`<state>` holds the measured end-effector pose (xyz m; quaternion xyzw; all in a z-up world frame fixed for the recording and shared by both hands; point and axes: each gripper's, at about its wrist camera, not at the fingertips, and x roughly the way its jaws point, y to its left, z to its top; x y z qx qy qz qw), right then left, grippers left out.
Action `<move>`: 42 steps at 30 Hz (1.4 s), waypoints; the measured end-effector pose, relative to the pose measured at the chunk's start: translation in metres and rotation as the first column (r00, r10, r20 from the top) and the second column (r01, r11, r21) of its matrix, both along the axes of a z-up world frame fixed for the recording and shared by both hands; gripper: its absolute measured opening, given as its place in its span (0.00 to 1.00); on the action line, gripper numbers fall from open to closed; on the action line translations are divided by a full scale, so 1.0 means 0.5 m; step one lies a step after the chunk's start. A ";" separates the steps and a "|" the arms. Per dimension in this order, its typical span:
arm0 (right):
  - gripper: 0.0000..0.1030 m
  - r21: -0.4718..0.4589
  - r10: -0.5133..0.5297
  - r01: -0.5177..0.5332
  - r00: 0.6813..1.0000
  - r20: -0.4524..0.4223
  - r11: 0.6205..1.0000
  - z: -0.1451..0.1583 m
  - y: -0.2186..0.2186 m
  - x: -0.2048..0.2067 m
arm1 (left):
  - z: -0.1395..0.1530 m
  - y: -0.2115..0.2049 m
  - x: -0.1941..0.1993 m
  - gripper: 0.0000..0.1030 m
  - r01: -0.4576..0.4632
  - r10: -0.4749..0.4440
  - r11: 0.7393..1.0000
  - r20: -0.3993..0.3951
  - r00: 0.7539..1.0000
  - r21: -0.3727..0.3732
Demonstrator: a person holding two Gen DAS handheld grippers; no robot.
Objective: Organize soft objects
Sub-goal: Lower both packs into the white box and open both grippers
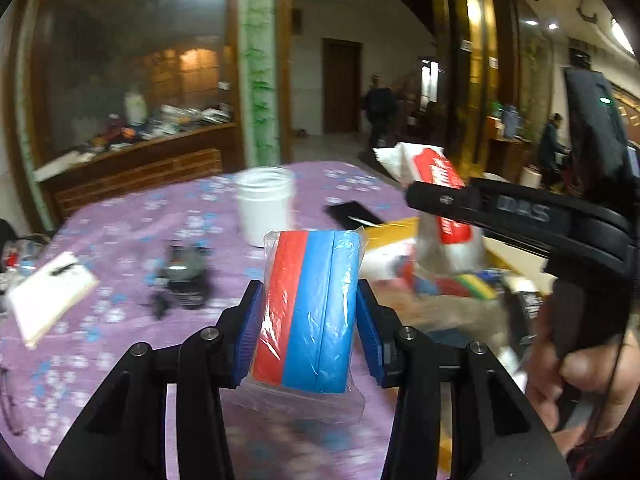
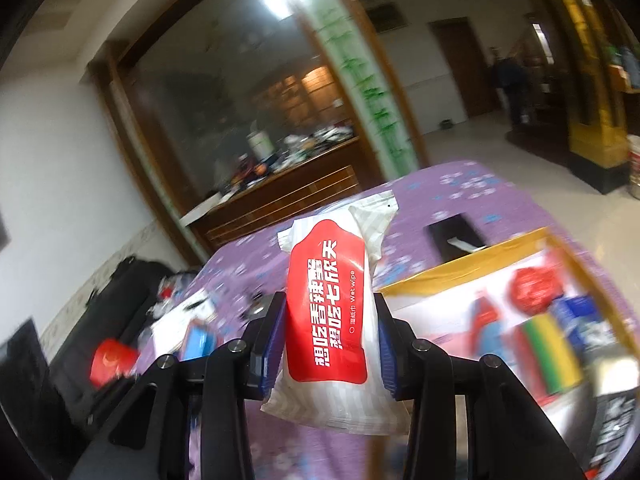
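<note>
Sponges [image 1: 310, 312], red and blue blocks sealed in crinkly clear film, sit pinched in the left claw [image 1: 308, 320] above the purple flowered tablecloth [image 1: 120, 240]. The right claw [image 2: 332, 344] squeezes a soft white wet-wipe pack [image 2: 332, 312] with a red label. A yellow-rimmed cardboard box [image 2: 460, 272] near the table's right edge holds blurred colourful packets. A white plastic jar [image 1: 264, 208] stands open.

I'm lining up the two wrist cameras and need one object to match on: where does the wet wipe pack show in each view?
Left wrist view: the wet wipe pack sits upper right, clamped in the right gripper coming in from the right edge.
Right wrist view: the pack stands centre, upright between the blue pads.
Shared landmark: the yellow-rimmed box on the purple tablecloth.
</note>
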<state>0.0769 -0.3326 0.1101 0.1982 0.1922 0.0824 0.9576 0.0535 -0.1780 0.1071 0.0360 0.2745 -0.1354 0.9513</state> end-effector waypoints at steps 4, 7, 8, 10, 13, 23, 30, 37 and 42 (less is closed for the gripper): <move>0.41 -0.029 -0.098 0.096 0.994 -0.053 0.995 0.000 -0.070 0.011 | -0.016 -0.085 0.025 0.42 0.068 -0.070 0.997 -0.067 0.995 -0.024; 0.41 -0.028 -0.152 0.150 0.982 -0.110 0.988 -0.013 -0.121 0.023 | -0.035 -0.139 0.044 0.42 0.105 -0.110 0.993 -0.119 0.987 -0.046; 0.41 -0.016 -0.158 0.157 0.980 -0.121 0.987 -0.017 -0.136 0.024 | -0.041 -0.152 0.049 0.42 0.117 -0.123 0.992 -0.137 0.983 -0.050; 0.41 -0.005 -0.191 0.192 0.971 -0.146 0.981 -0.025 -0.157 0.023 | -0.057 -0.181 0.057 0.41 0.128 -0.130 0.991 -0.153 0.980 -0.025; 0.41 -0.030 -0.252 0.250 0.948 -0.193 0.968 -0.038 -0.179 0.031 | -0.077 -0.195 0.060 0.41 0.129 -0.128 0.992 -0.177 0.976 -0.007; 0.41 -0.020 -0.238 0.249 0.893 -0.383 0.968 -0.121 -0.202 0.091 | -0.102 -0.200 0.067 0.41 0.119 -0.115 0.993 -0.186 0.976 0.013; 0.42 -0.044 -0.245 0.248 0.886 -0.395 0.968 -0.129 -0.183 0.095 | -0.104 -0.203 0.062 0.41 0.128 -0.122 0.991 -0.155 0.980 0.028; 0.49 -0.059 -0.259 0.256 0.887 -0.382 0.965 -0.118 -0.182 0.090 | -0.101 -0.197 0.064 0.47 0.125 -0.123 0.992 -0.151 0.981 0.006; 0.51 -0.048 -0.261 0.262 0.895 -0.361 0.964 -0.109 -0.184 0.083 | -0.100 -0.196 0.065 0.52 0.126 -0.125 0.992 -0.156 0.980 -0.003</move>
